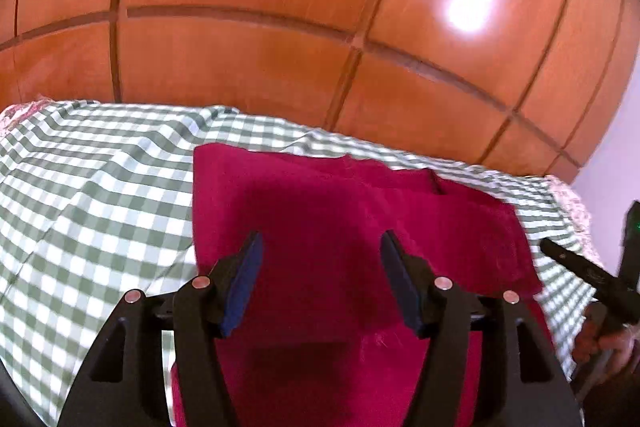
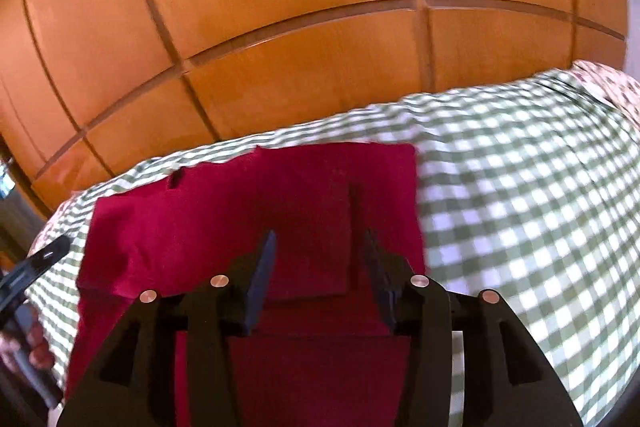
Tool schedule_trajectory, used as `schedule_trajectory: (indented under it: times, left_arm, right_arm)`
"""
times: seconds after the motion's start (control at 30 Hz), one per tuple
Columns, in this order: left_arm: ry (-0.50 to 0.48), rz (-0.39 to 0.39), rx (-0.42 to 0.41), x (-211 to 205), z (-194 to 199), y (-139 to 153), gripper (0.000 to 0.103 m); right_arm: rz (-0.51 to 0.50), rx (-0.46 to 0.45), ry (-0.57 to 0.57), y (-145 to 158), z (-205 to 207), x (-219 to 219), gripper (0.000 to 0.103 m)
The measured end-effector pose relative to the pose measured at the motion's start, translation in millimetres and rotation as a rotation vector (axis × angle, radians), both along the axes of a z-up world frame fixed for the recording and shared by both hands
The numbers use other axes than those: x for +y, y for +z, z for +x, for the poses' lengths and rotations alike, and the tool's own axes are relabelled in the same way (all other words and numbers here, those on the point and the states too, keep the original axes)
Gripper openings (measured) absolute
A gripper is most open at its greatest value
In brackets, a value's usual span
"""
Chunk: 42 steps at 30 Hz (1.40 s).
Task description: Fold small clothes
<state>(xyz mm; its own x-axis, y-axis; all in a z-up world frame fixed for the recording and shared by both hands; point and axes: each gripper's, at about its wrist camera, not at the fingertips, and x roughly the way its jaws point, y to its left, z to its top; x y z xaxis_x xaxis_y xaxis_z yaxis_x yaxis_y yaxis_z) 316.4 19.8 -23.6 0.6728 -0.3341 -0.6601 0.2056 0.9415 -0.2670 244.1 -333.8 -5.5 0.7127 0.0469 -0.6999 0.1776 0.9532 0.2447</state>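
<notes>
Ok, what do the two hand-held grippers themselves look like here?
Both alike: the left hand-held gripper and the right hand-held gripper have matte black angular frames with triangular cut-outs, four round silver fasteners each, and two flat dark blue finger pads. No cables or markings show.

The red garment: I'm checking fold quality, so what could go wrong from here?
Both the left gripper and right gripper are open above the red garment, gripping nothing, so a closing pinch might catch the loose checkered cloth too. The garment's far edge looks stepped; folding now could leave it uneven.
</notes>
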Motion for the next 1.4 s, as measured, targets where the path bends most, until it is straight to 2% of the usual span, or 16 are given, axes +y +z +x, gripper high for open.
schedule_trajectory:
  times: [0.13, 0.27, 0.33, 0.43, 0.63, 0.77, 0.83, 0.87, 0.9, 0.97, 1.03, 1.1, 1.13, 1.23, 1.3, 1.4]
  left_arm:
    - [0.076, 0.056, 0.135, 7, 19, -50, 0.057]
    - [0.084, 0.037, 0.101, 15, 8, -49, 0.057]
    - [0.091, -0.018, 0.099, 27, 4, -43, 0.058]
    - [0.151, -0.06, 0.089, 49, 7, -34, 0.069]
    - [0.211, -0.178, 0.159, 83, 47, -35, 0.069]
    - [0.187, -0.261, 0.222, 90, 79, -44, 0.069]
    - [0.189, -0.297, 0.243, 88, 90, -51, 0.06]
    - [0.18, -0.307, 0.245, 88, 93, -52, 0.027]
    - [0.17, -0.308, 0.248, 86, 95, -52, 0.017]
    - [0.192, -0.265, 0.172, 80, 86, -42, 0.011]
    - [0.216, -0.098, 0.106, 63, 78, -38, 0.01]
    - [0.231, 0.079, 0.097, 45, 82, -51, 0.011]
    - [0.236, 0.122, 0.097, 39, 84, -57, 0.013]
    - [0.263, 0.199, 0.091, 28, 88, -57, 0.022]
    - [0.329, 0.228, 0.089, 30, 83, -49, 0.045]
    - [0.349, 0.203, 0.048, 31, 57, -31, 0.045]
  right_arm:
    - [-0.014, 0.026, 0.045, -10, 29, 18, 0.045]
    - [-0.015, 0.117, 0.086, -48, 58, 36, 0.047]
    - [-0.079, 0.086, 0.086, -58, 57, 46, 0.053]
    - [-0.1, 0.079, 0.09, -57, 56, 50, 0.054]
    - [-0.107, 0.069, 0.105, -58, 55, 52, 0.061]
    - [-0.11, 0.066, 0.106, -58, 55, 53, 0.061]
    - [-0.109, 0.065, 0.107, -58, 54, 53, 0.062]
    - [-0.11, 0.064, 0.106, -58, 54, 53, 0.062]
    - [-0.111, 0.064, 0.106, -58, 54, 53, 0.062]
    - [-0.113, 0.064, 0.106, -58, 53, 53, 0.062]
    - [-0.137, 0.067, 0.107, -58, 54, 56, 0.065]
    - [-0.179, 0.076, 0.118, -58, 56, 64, 0.067]
    - [-0.199, 0.08, 0.119, -59, 57, 67, 0.068]
    - [-0.231, 0.081, 0.119, -60, 58, 70, 0.068]
    - [-0.22, 0.08, 0.119, -60, 58, 68, 0.068]
    - [-0.213, 0.076, 0.119, -60, 57, 67, 0.068]
